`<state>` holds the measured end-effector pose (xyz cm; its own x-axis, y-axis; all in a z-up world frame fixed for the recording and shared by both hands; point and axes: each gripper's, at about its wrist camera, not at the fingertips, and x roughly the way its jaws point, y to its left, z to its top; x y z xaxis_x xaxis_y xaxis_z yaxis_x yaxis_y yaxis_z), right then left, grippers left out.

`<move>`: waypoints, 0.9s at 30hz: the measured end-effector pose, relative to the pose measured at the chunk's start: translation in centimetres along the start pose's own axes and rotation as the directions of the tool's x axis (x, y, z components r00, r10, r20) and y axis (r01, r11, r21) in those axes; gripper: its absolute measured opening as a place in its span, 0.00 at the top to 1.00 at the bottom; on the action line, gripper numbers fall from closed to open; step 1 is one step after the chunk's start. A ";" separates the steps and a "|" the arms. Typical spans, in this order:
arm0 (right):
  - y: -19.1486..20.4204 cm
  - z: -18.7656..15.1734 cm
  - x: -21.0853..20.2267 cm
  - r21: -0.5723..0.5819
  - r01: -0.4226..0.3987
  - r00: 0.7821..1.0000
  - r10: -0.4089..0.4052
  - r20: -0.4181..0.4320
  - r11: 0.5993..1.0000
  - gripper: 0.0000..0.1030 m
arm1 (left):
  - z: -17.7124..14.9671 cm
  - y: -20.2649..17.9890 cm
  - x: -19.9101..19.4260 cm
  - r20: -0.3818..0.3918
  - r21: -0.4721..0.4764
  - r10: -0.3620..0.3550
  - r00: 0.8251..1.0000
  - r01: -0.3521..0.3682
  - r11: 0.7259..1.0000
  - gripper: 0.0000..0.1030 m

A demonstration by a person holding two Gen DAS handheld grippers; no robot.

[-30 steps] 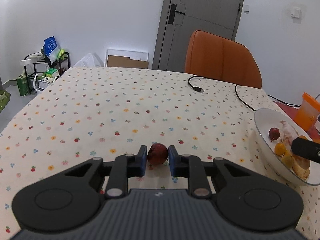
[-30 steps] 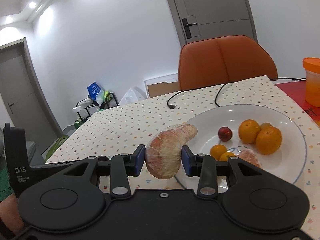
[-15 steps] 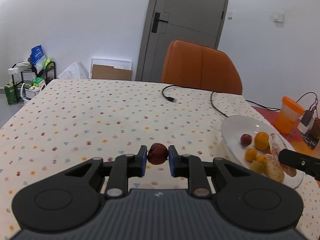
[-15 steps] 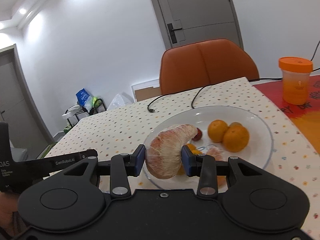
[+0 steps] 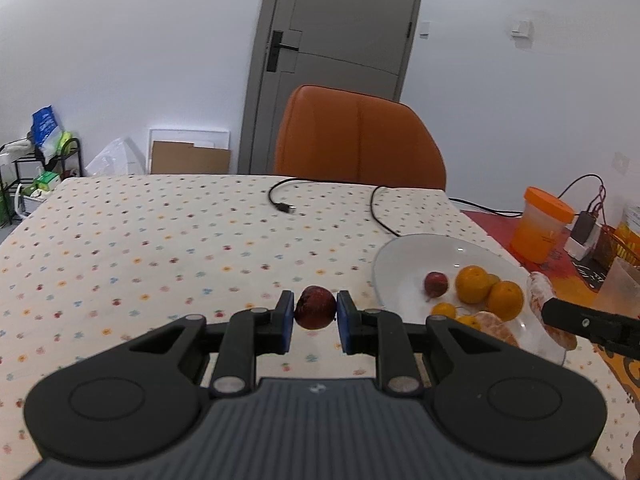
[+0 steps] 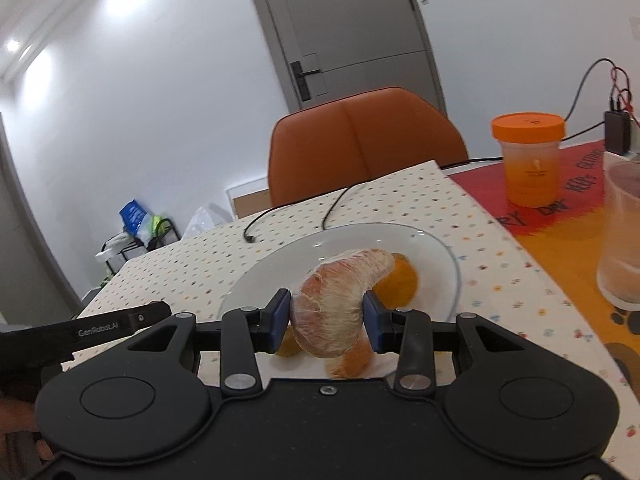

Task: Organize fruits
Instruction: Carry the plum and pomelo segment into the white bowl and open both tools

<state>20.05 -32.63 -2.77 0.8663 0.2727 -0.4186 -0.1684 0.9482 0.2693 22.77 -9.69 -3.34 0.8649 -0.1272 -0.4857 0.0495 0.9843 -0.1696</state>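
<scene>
My left gripper (image 5: 315, 319) is shut on a small dark red fruit (image 5: 315, 307) and holds it above the dotted tablecloth, left of the white plate (image 5: 396, 264). The plate holds a red fruit (image 5: 435, 283), oranges (image 5: 473, 284) and a peeled segment (image 5: 494, 326). My right gripper (image 6: 327, 320) is shut on a pomelo segment (image 6: 338, 304) and holds it over the near part of the plate (image 6: 440, 252). An orange (image 6: 402, 280) lies behind it. The right gripper's side also shows at the plate's right edge in the left wrist view (image 5: 588, 322).
An orange chair (image 5: 356, 140) stands at the table's far side. A black cable (image 5: 280, 200) lies on the cloth behind the plate. An orange-lidded jar (image 6: 530, 160) and a clear cup (image 6: 622, 236) stand on the red-orange mat at right.
Both grippers have moved right toward the plate with their fruit. The pomelo segment is now over the plate, and the red fruit is lifted off the cloth.
</scene>
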 end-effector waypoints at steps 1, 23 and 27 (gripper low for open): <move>-0.3 0.0 0.0 0.005 0.007 1.000 -0.007 0.000 1.000 0.64 | 0.0 -0.3 0.0 0.002 0.006 -0.005 1.000 0.005 1.000 0.79; -4.2 0.3 -1.7 0.080 0.056 0.998 -0.059 0.038 0.995 0.58 | 0.7 -5.2 1.0 -0.001 0.075 -0.082 0.997 0.082 0.994 0.75; -4.0 0.2 -1.9 0.081 0.047 0.998 -0.050 0.036 0.996 0.58 | 0.7 -4.8 0.8 -0.009 0.055 -0.068 0.998 0.069 0.996 0.75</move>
<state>19.19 -36.99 -2.89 0.8898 0.2193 -0.4002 -0.0892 0.9436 0.3189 23.57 -14.45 -2.28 0.8551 -0.1951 -0.4803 0.1360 0.9785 -0.1554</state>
